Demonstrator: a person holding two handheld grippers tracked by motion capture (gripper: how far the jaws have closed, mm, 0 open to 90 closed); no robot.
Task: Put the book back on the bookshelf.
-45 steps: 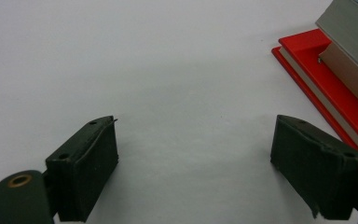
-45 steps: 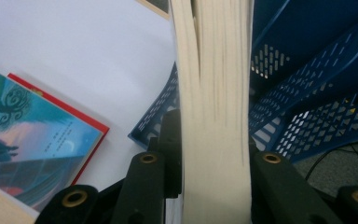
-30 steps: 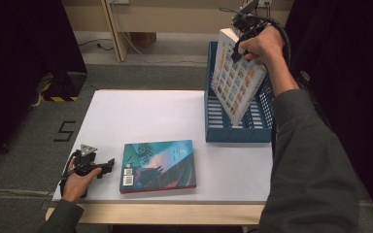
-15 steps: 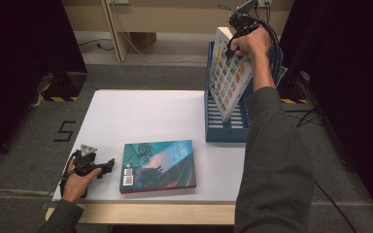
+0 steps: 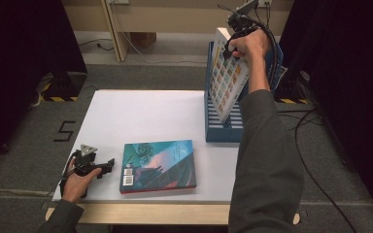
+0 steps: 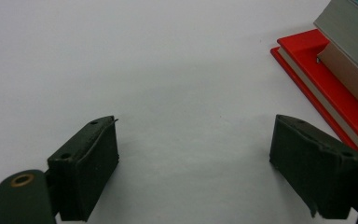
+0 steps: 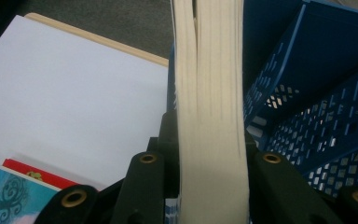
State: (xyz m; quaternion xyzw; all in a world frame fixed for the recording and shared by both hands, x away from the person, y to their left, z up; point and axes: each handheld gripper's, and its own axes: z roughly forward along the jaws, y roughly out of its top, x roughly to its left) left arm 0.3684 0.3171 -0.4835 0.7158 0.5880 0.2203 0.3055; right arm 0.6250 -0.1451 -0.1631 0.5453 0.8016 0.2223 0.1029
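The right gripper (image 5: 233, 36) is pinched on a thick book (image 5: 227, 77) with a cover of many small coloured pictures, gripping it by its upper edge. In the right gripper view the two black jaws press on either side of the cream page block (image 7: 212, 107), which rises straight away from them. The book hangs tilted below the gripper, its lower part down inside the blue slotted file rack (image 5: 223, 128) that stands at the table's far right edge. The rack's perforated blue walls (image 7: 317, 107) lie just to the right of the page block in that view; whether the book's bottom edge rests on the rack floor cannot be told. No other item can be made out in the rack.

The left gripper (image 5: 94, 167) lies low on the white table (image 5: 141, 116) at the near left corner, its jaws spread wide with bare table between them. Just beside its right jaw lies a second book (image 5: 158, 165), flat, with a teal illustrated cover and a red edge (image 6: 335, 93), apart from the pads.
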